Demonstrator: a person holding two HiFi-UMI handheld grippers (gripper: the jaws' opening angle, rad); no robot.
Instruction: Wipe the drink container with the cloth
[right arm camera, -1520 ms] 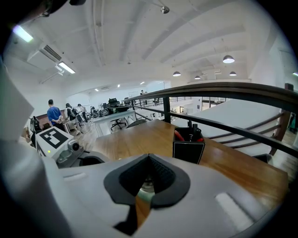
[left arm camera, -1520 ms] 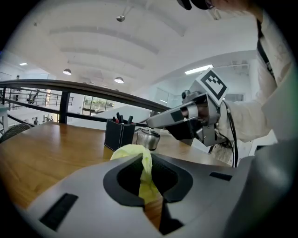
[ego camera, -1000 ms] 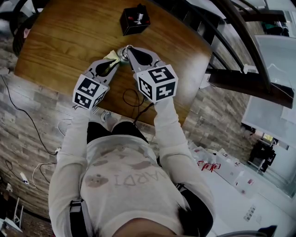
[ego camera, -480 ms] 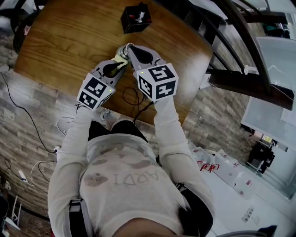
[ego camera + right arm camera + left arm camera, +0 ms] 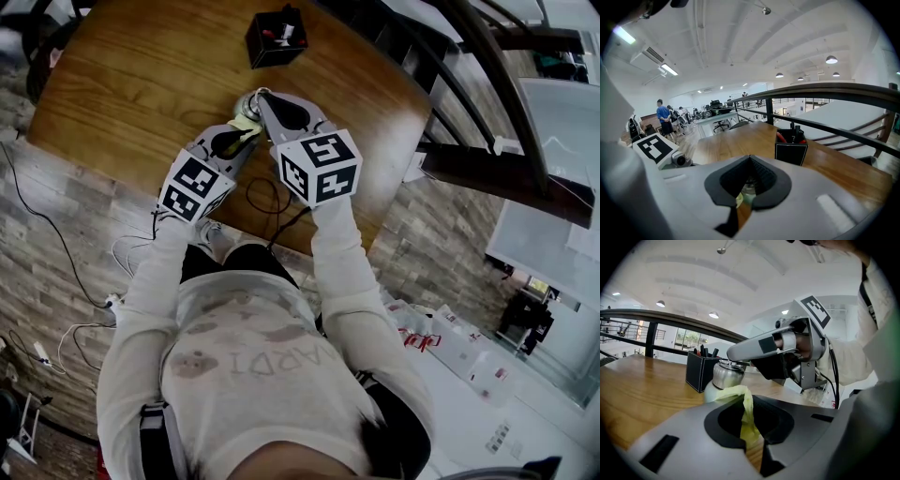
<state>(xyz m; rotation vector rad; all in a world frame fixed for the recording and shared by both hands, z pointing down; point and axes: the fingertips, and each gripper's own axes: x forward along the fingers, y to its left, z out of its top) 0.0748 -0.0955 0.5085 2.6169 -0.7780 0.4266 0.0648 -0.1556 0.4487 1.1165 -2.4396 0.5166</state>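
Note:
A steel drink container (image 5: 247, 103) stands on the wooden table (image 5: 141, 84). In the left gripper view the container (image 5: 723, 376) rises just beyond the jaws. My left gripper (image 5: 241, 128) is shut on a yellow cloth (image 5: 738, 393), which lies against the container's near side. My right gripper (image 5: 262, 97) comes in from the right and is shut on the container's top. In the right gripper view the container (image 5: 749, 187) and a scrap of the cloth (image 5: 739, 200) show through the recess between the jaws; the rest is hidden.
A black pen holder (image 5: 276, 38) with pens stands on the table behind the container, also the pen holder (image 5: 791, 146) in the right gripper view. A railing (image 5: 487, 56) runs past the table's far right edge. Cables (image 5: 272, 202) hang at the table's near edge.
My left gripper has shifted right and closer to the container with the cloth in it. The right gripper and the container have stayed put.

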